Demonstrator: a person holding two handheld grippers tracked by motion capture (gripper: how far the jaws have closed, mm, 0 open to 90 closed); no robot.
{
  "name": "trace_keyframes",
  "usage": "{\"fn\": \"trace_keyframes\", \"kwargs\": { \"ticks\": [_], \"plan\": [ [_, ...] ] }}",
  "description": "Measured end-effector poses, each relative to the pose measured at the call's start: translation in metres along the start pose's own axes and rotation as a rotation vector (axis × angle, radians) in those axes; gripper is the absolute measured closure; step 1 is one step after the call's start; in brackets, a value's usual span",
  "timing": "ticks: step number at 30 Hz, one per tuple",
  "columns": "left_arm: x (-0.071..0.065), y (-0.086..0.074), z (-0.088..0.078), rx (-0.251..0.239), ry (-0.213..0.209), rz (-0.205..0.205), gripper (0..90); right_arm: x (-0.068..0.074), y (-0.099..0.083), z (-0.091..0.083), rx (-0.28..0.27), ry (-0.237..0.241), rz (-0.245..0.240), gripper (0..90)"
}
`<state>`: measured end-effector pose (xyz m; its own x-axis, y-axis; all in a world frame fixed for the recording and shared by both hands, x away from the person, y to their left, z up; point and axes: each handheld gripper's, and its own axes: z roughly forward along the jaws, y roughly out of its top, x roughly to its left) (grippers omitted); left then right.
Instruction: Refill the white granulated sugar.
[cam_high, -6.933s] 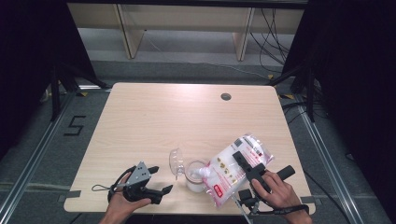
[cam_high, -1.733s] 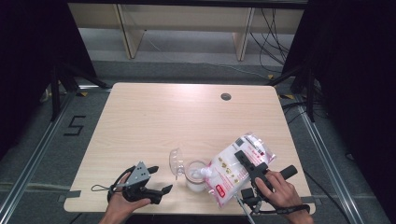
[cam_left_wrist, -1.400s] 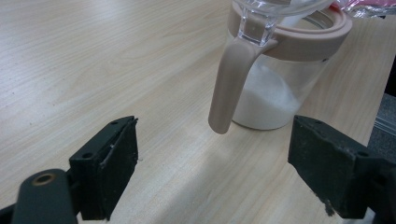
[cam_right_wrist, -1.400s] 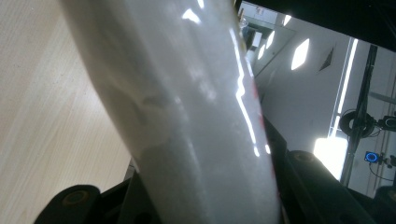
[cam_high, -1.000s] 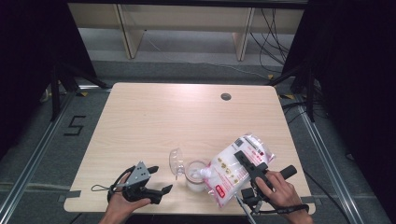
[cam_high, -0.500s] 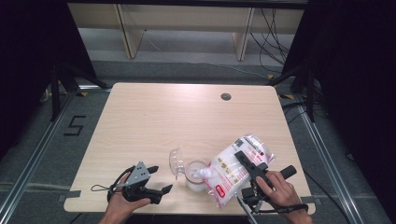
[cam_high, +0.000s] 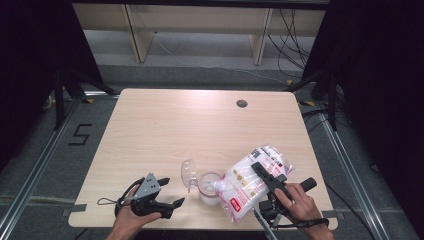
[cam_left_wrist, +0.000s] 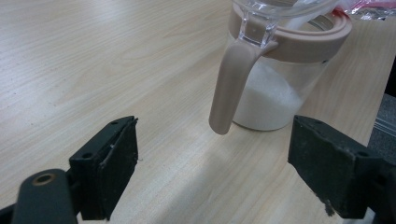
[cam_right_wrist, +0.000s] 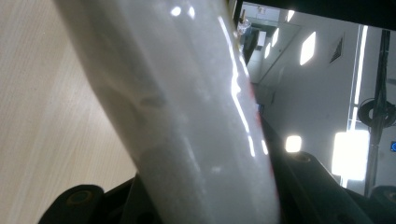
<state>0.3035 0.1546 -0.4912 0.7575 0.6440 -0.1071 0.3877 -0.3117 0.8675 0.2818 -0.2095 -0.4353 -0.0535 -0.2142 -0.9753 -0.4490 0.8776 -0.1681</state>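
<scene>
A clear plastic bag of white powder rises slantwise, pinched in the right claw. The pale wooden surface lies at left.

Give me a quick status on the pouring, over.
Right gripper shut on bag, tipped over jar. Left gripper open beside jar, holding nothing. Jar lid flipped open, white grains inside. Nothing in the way.

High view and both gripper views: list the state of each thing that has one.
Jar: upright, partly filled with white powder.
Jar lid: flipped open.
Bag of white powder: tilted, corner at the jar's mouth.
Right gripper: shut on the bag.
Left gripper: open, holding nothing.
</scene>
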Motion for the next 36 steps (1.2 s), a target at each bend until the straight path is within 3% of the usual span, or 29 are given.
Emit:
{"fn": "trace_keyframes", "kwargs": {
  "ticks": [2, 3, 5, 7, 9, 10, 12, 13, 14, 16, 18, 20, 21, 22, 25, 26, 27, 28, 29, 30, 31, 36],
  "plan": [
    [0.000, 0.000, 0.000, 0.003, 0.003, 0.005, 15.6, 0.001, 0.000, 0.001, -0.004, 0.002, 0.012, 67.8],
    [0.000, 0.000, 0.000, -0.001, 0.002, 0.005, 15.6, 0.004, -0.001, 0.000, 0.006, 0.009, 0.058, 67.8],
    [0.000, 0.000, 0.000, -0.001, 0.002, 0.004, 15.6, 0.001, -0.001, 0.001, -0.016, 0.000, 0.027, 67.8],
    [0.000, 0.000, 0.000, -0.001, 0.002, 0.000, 15.6, 0.002, -0.002, 0.001, -0.017, 0.004, 0.046, 67.8],
    [0.000, 0.000, -0.001, 0.003, 0.002, 0.004, 15.6, 0.006, -0.002, 0.001, -0.002, 0.021, 0.116, 67.8],
    [0.000, 0.000, -0.001, 0.003, 0.002, 0.004, 15.6, 0.003, -0.003, 0.002, -0.021, 0.008, 0.077, 67.9],
    [0.000, 0.000, 0.000, -0.001, 0.002, 0.005, 15.6, 0.002, -0.004, 0.002, -0.023, 0.010, 0.075, 67.9],
    [0.000, 0.000, 0.000, -0.001, 0.002, 0.005, 15.6, 0.005, -0.005, 0.001, -0.007, 0.020, 0.110, 67.9],
    [0.000, 0.000, 0.000, -0.001, 0.002, 0.004, 15.6, 0.003, -0.006, 0.002, -0.031, 0.009, 0.085, 67.9],
    [0.000, 0.000, 0.000, -0.001, 0.002, 0.004, 15.7, 0.006, -0.006, 0.002, -0.021, 0.023, 0.147, 68.0],
    [0.000, 0.000, 0.000, -0.001, 0.001, 0.000, 15.6, 0.003, -0.008, 0.002, -0.041, 0.004, 0.126, 68.0],
    [0.000, 0.000, 0.000, -0.001, 0.002, 0.005, 15.6, 0.006, -0.009, 0.002, -0.036, 0.021, 0.188, 68.2],
    [0.000, 0.000, 0.000, -0.001, 0.002, 0.003, 15.6, 0.003, -0.010, 0.003, -0.054, 0.007, 0.154, 68.3],
    [0.000, 0.000, 0.000, -0.001, 0.002, 0.004, 15.6, 0.004, -0.011, 0.003, -0.053, 0.019, 0.177, 68.3],
    [0.000, 0.000, 0.000, 0.002, 0.002, 0.004, 15.6, 0.005, -0.012, 0.004, -0.057, 0.020, 0.183, 68.4],
    [0.000, 0.000, 0.000, 0.003, 0.002, 0.004, 15.6, 0.008, -0.013, 0.003, -0.042, 0.038, 0.213, 68.4],
    [0.000, 0.000, 0.000, 0.000, 0.001, -0.001, 15.7, 0.006, -0.013, 0.004, -0.056, 0.024, 0.189, 68.4],
    [0.000, 0.000, 0.000, 0.002, 0.002, 0.006, 15.7, 0.007, -0.014, 0.004, -0.063, 0.019, 0.198, 68.5],
    [0.000, 0.000, 0.000, 0.003, 0.002, 0.008, 15.7, 0.009, -0.014, 0.003, -0.051, 0.033, 0.236, 68.5],
    [0.000, 0.000, -0.001, 0.007, 0.010, 0.010, 15.7, 0.009, -0.014, 0.003, -0.056, 0.040, 0.242, 68.5],
    [0.000, 0.000, -0.001, 0.006, 0.009, 0.010, 15.7, 0.007, -0.014, 0.004, -0.072, 0.028, 0.215, 68.5],
    [0.000, 0.000, 0.000, -0.002, 0.001, 0.002, 15.7, 0.008, -0.014, 0.005, -0.084, 0.035, 0.235, 68.5]
  ]
}}
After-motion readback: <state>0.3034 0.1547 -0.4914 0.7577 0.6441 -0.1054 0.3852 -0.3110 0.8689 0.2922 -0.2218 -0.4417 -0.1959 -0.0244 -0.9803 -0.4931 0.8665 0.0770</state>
